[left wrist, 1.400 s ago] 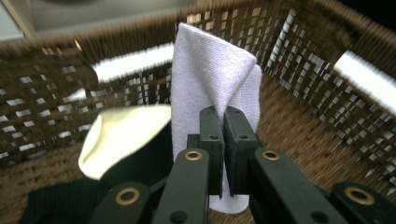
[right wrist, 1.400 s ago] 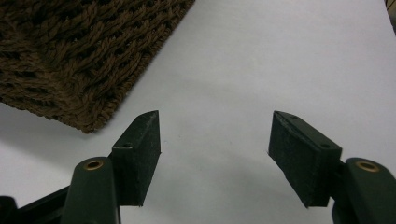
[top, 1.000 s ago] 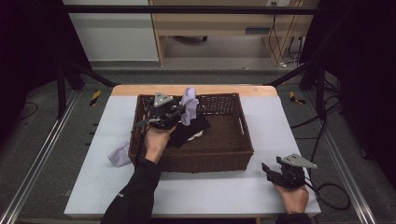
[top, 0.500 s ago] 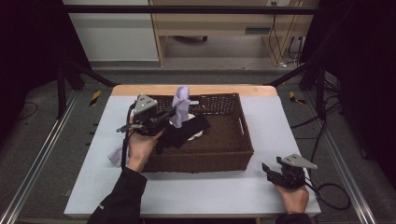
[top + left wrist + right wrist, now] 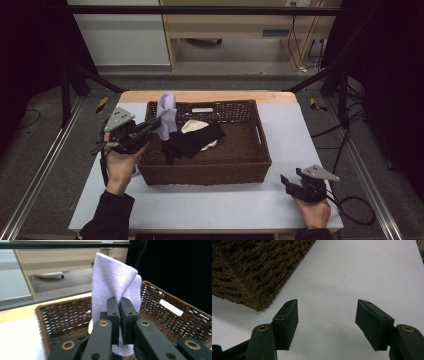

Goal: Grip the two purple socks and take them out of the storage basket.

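left gripper (image 5: 119,315) clamping lilac sock (image 5: 112,277), above basket (image 5: 62,315)

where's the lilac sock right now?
High view: the lilac sock hangs pinched in the left gripper, over the basket's back left corner.

We see a white table (image 5: 210,207) with a wooden far edge. On it sits our brown wicker basket (image 5: 210,172).

basket wall (image 5: 205,174) blocking, table (image 5: 300,130) right free
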Demonstrator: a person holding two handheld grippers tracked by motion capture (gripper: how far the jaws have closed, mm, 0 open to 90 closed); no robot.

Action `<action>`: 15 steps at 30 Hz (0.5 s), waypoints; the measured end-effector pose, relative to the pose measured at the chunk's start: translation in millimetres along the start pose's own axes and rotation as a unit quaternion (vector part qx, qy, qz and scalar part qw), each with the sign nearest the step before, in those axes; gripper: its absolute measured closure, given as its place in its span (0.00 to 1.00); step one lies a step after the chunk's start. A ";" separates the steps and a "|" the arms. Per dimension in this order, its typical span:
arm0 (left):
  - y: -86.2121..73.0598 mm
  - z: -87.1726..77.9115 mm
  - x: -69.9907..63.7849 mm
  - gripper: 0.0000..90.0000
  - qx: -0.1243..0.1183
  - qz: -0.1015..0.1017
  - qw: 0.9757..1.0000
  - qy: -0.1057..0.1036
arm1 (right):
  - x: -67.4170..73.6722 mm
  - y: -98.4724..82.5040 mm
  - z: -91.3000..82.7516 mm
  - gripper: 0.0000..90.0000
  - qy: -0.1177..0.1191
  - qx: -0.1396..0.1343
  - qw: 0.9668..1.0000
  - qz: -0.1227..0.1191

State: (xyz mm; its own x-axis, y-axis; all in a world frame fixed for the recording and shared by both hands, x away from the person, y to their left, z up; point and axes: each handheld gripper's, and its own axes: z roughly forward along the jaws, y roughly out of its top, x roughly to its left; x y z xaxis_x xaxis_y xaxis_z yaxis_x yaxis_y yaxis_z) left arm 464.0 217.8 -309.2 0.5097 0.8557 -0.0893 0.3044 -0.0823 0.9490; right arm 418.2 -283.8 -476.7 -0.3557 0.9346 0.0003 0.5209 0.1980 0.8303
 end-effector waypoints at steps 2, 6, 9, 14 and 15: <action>-2.2 -6.6 6.3 0.95 -0.002 -0.003 1.000 0.007 | 0.2 0.0 -0.1 0.39 0.000 0.001 1.000 0.001; -8.4 -20.3 20.1 0.95 -0.011 -0.010 1.000 0.021 | 0.1 -0.2 0.4 0.39 0.000 0.001 1.000 -0.003; -13.4 -29.5 31.0 0.95 -0.013 -0.020 0.999 0.032 | 0.2 -0.3 0.1 0.39 0.000 0.003 1.000 -0.003; -20.7 -45.7 47.0 0.95 -0.021 -0.031 0.998 0.050 | 0.3 -0.4 -0.2 0.41 -0.003 0.000 1.000 -0.005; -22.4 -48.5 49.7 0.95 -0.021 -0.032 0.998 0.054 | 0.0 -0.5 -0.6 0.41 -0.004 -0.001 1.000 -0.006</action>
State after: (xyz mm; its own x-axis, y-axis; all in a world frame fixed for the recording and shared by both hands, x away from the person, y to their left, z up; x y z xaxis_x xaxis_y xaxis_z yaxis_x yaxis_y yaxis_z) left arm 443.4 286.9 -320.3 0.3995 0.9090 -0.1188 0.2982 -0.0063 0.9545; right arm 417.5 -284.1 -476.8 -0.3552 0.9347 -0.0143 0.5145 0.2082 0.8318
